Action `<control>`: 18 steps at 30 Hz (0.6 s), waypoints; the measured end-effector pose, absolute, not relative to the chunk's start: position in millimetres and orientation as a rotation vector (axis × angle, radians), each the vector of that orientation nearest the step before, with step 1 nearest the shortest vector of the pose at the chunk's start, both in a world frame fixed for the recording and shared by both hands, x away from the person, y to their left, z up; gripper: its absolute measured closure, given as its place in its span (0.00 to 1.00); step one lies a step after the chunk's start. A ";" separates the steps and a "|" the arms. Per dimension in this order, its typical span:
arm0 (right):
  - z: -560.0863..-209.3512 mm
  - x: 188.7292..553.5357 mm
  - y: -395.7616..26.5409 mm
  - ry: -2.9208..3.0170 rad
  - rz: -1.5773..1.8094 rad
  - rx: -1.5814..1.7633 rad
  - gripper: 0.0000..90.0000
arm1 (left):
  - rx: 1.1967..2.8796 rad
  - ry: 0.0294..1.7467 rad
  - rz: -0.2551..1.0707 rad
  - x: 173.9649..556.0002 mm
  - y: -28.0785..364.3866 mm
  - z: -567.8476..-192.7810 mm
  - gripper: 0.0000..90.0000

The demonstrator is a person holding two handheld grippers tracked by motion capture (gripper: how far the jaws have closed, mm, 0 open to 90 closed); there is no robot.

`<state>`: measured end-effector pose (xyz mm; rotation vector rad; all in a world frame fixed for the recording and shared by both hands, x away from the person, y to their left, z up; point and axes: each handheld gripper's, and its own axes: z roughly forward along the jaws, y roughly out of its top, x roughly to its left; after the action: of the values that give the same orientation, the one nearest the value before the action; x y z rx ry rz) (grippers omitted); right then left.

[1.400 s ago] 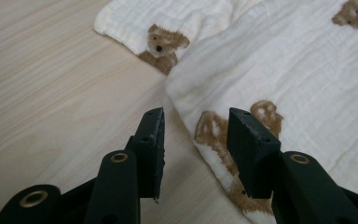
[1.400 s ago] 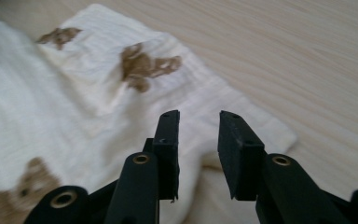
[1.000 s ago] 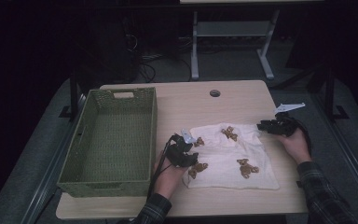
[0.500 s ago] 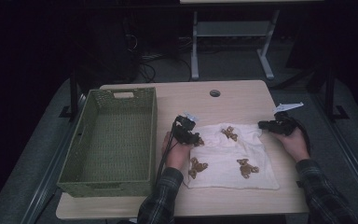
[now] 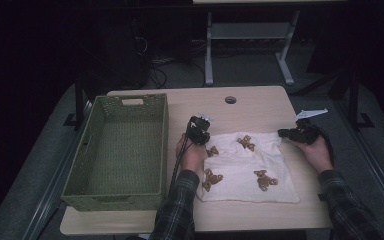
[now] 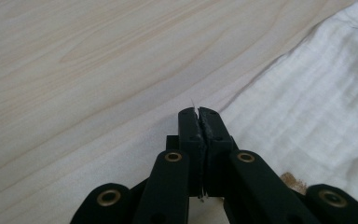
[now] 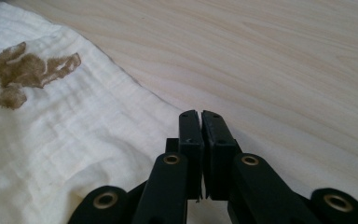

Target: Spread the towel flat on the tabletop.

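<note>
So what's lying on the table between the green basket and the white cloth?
In the high view, the left gripper and its hand sit between the green basket and the white cloth; the rest is bare table.

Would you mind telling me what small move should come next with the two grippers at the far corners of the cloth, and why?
Probably lift both far corners slightly and draw them toward the near edge to start a fold. The left gripper and right gripper look shut at the far corners of the white cloth, which lies flat on the table.

cloth (image 5: pixel 245 167): white, crinkled weave; table (image 5: pixel 260 105): pale smooth wood; basket (image 5: pixel 117 150): green woven wicker
</note>
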<state>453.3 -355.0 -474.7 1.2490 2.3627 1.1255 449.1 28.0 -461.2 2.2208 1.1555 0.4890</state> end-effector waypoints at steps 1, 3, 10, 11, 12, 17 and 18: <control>-474.1 453.3 -355.6 2.360 1.127 1.248 0.97 | 2.211 1.161 0.494 450.3 28.5 -460.2 0.99; -472.2 453.4 -356.9 2.353 1.132 1.247 0.97 | 2.189 1.170 0.500 452.6 28.8 -456.8 0.99; -455.8 462.0 -358.0 2.345 1.121 1.215 0.97 | 2.120 1.184 0.542 466.3 31.4 -442.5 1.00; -452.1 464.7 -357.5 2.344 1.118 1.210 0.97 | 2.115 1.186 0.547 469.2 32.3 -440.4 1.00; -448.8 467.2 -356.8 2.340 1.117 1.209 0.97 | 2.111 1.188 0.552 472.1 33.6 -438.1 1.00; -440.2 481.5 -353.4 2.337 1.095 1.215 0.97 | 2.084 1.195 0.568 483.3 35.9 -433.8 1.00; -440.7 484.3 -352.2 2.340 1.088 1.208 0.97 | 2.084 1.194 0.575 484.9 36.0 -434.1 1.00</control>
<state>484.3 -352.2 -440.7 1.2077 2.3401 1.0880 484.9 36.0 -434.1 2.0841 1.1943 0.5752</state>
